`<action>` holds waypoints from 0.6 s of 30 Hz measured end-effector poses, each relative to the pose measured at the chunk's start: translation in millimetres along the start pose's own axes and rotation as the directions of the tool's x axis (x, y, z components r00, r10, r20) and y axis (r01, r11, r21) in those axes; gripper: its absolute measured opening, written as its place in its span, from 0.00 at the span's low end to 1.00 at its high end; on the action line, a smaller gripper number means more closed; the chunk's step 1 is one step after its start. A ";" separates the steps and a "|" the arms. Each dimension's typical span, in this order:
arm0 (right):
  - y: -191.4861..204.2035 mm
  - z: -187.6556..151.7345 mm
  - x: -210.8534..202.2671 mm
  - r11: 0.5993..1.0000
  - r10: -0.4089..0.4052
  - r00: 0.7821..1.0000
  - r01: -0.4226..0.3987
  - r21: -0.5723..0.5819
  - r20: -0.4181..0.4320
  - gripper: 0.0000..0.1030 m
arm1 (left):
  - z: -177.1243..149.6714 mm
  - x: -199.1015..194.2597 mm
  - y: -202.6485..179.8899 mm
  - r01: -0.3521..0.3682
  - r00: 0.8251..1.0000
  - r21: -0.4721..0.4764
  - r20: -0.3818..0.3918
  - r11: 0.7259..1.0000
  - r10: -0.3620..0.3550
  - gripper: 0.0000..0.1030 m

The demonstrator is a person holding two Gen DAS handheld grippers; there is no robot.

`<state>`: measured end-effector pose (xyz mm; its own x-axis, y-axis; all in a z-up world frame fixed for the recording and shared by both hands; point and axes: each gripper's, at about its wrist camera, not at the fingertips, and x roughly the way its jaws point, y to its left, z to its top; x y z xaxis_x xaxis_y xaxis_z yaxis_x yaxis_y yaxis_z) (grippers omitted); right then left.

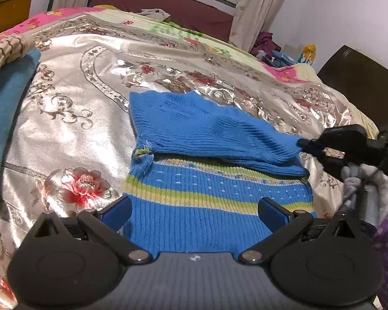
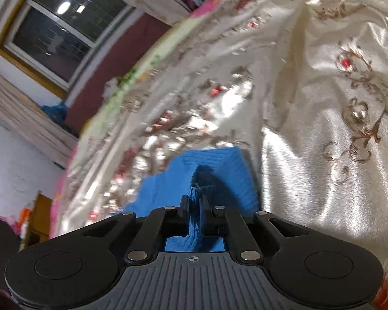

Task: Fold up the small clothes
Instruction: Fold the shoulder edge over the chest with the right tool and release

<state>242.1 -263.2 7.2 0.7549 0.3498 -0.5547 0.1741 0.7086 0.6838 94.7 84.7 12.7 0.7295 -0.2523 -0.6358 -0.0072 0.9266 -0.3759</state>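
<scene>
A small blue knit sweater [image 1: 209, 180] with green and yellow stripes lies on the silvery floral bedspread [image 1: 77, 118]. Its upper part is folded over the striped body. My left gripper [image 1: 194, 210] is open and empty, its blue-padded fingers spread just above the sweater's near hem. My right gripper [image 1: 304, 143] comes in from the right and is shut on the edge of the folded blue part. In the right wrist view the right gripper [image 2: 194, 201] pinches a ridge of the blue sweater [image 2: 219, 165], held up off the bedspread [image 2: 323, 103].
A stack of folded clothes [image 1: 5, 98], teal with a beige checked piece on top, sits at the left of the bed. A pink floral sheet [image 1: 38, 20] lies beyond. A window [image 2: 62, 28] with curtains, a wooden cabinet [image 1: 10, 10] and a dark headboard [image 1: 362, 77] surround the bed.
</scene>
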 end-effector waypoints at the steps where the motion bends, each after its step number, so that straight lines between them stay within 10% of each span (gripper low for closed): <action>1: 0.1 -1.3 -5.9 1.000 0.013 1.000 -0.013 -0.002 0.007 0.06 | 0.1 -0.2 1.2 -0.003 1.000 -0.002 0.002 1.000 0.003 1.00; 18: -2.1 4.6 -6.8 0.982 -0.155 0.988 0.153 -0.110 -0.004 0.12 | -3.9 1.8 12.9 -0.109 0.994 0.012 -0.027 0.994 0.109 1.00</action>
<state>239.6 -269.9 11.8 0.7162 0.2384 -0.6560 0.2171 0.8171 0.5340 93.3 95.1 4.1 0.7054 -0.1570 -0.6912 -0.0785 0.9519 -0.2963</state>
